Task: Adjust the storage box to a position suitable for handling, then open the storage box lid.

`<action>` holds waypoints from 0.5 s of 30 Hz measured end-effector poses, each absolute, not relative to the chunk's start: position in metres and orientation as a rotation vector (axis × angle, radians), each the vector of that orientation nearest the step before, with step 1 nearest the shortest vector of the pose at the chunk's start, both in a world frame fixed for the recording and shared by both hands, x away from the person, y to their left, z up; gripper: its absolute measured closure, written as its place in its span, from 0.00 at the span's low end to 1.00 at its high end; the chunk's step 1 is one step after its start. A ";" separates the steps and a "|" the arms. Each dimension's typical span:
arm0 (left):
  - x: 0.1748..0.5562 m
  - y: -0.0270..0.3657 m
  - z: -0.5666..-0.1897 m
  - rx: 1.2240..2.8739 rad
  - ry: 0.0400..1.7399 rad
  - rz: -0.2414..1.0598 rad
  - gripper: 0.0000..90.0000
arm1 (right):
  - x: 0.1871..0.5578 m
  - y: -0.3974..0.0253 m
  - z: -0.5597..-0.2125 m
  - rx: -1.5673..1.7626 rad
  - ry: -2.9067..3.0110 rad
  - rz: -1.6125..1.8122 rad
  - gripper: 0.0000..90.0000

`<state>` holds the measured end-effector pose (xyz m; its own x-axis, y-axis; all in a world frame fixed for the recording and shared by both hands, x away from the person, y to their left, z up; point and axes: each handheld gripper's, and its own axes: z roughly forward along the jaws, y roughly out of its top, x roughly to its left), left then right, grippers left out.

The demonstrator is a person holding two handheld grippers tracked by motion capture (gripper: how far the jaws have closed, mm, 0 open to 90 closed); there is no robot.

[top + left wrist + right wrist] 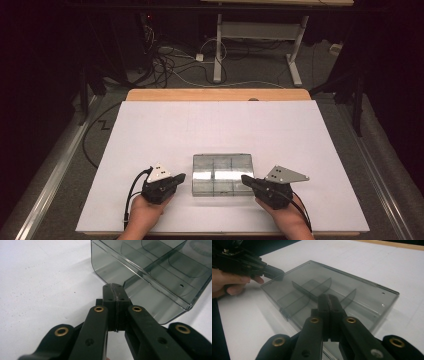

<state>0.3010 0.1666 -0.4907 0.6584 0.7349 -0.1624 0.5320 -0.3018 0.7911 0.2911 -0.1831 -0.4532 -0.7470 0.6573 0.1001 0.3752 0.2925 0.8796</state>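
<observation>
A clear smoky plastic compartment box (222, 174) with its lid down lies on the white table top, near the front middle. Inner dividers show through its lid (322, 287). My left gripper (181, 177) is shut, its tips right at the box's left side wall (110, 272). My right gripper (245, 179) is shut too, its joined tips (329, 298) over the box's right edge. Neither holds anything between its jaws. In the right gripper view the left gripper (278, 272) touches the box's far corner, a hand behind it.
The white board (220, 125) covers a wooden table whose far edge (217, 94) shows behind it. Beyond lie floor cables (170, 60) and a white table frame (257, 35). Open white surface stretches behind and beside the box.
</observation>
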 end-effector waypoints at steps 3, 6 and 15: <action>0.301 0.170 -0.489 1.947 0.981 0.266 0.97 | 0.293 -0.176 -0.454 0.922 2.299 1.433 1.00; 0.301 0.170 -0.489 1.946 0.971 0.267 0.97 | 0.293 -0.171 -0.453 0.905 2.308 1.437 1.00; 0.304 0.173 -0.491 1.913 0.930 0.241 0.97 | 0.288 -0.156 -0.450 0.853 2.348 1.517 1.00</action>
<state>0.3045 0.1730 -0.4911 0.6898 0.6925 -0.2112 0.5033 -0.2490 0.8275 0.2878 -0.1560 -0.4499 -0.8077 0.5763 0.1245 0.3503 0.2993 0.8875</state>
